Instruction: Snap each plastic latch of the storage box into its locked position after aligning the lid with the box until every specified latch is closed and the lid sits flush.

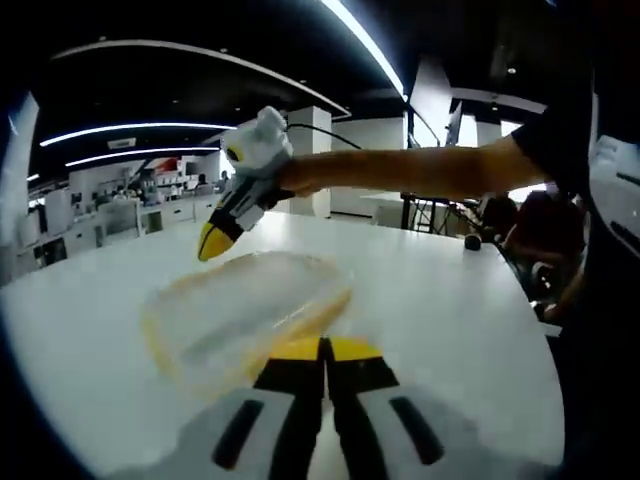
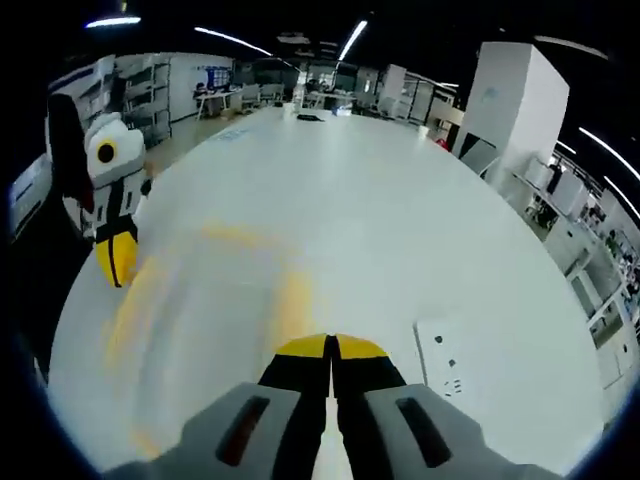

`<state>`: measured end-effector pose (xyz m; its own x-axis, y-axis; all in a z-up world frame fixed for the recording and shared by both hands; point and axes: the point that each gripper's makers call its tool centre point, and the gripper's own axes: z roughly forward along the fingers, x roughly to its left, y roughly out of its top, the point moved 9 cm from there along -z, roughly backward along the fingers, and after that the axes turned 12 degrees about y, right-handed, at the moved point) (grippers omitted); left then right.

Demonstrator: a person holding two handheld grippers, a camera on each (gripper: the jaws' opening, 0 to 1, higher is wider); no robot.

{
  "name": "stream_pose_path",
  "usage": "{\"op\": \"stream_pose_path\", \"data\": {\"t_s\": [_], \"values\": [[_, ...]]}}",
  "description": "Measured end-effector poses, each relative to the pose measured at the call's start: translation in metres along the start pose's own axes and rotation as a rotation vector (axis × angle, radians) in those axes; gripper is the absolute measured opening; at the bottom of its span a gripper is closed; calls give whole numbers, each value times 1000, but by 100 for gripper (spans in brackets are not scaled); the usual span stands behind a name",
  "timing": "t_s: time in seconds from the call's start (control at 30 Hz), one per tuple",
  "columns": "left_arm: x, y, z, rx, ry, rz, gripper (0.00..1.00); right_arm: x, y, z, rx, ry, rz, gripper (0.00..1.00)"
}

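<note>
Clear yellow-trimmed storage box (image 1: 245, 315) sitting on white table (image 1: 450, 300), blurry in right gripper view. Left gripper (image 1: 322, 350) and right gripper (image 2: 330, 347) both hovering near box, jaws pressed together, pinching nothing.

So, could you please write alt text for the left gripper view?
A blurred clear plastic storage box with yellow edges lies on a white table. The left gripper is shut beside it, and the right gripper, on a person's outstretched arm, hovers over its far side.
</note>
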<state>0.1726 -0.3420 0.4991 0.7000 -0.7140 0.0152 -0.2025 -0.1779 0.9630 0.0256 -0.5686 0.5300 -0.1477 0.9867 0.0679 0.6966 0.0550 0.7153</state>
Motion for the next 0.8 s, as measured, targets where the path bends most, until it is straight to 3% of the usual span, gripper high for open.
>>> {"op": "stream_pose_path", "data": {"t_s": [0.17,0.27,0.5,0.7,0.8], "values": [[-1,-5,5,12,3,3,0,-11,-4,8,22,125,45,0],[-2,-6,8,3,1,0,0,-13,-5,17,90,212,48,0],[-4,-11,14,6,-5,-22,0,-17,1,28,140,262,26,0],[-2,-13,18,3,5,-33,0,-10,-3,42,200,365,40,0],[-1,-14,18,3,10,-47,0,-13,-2,47,195,350,35,0]]}}
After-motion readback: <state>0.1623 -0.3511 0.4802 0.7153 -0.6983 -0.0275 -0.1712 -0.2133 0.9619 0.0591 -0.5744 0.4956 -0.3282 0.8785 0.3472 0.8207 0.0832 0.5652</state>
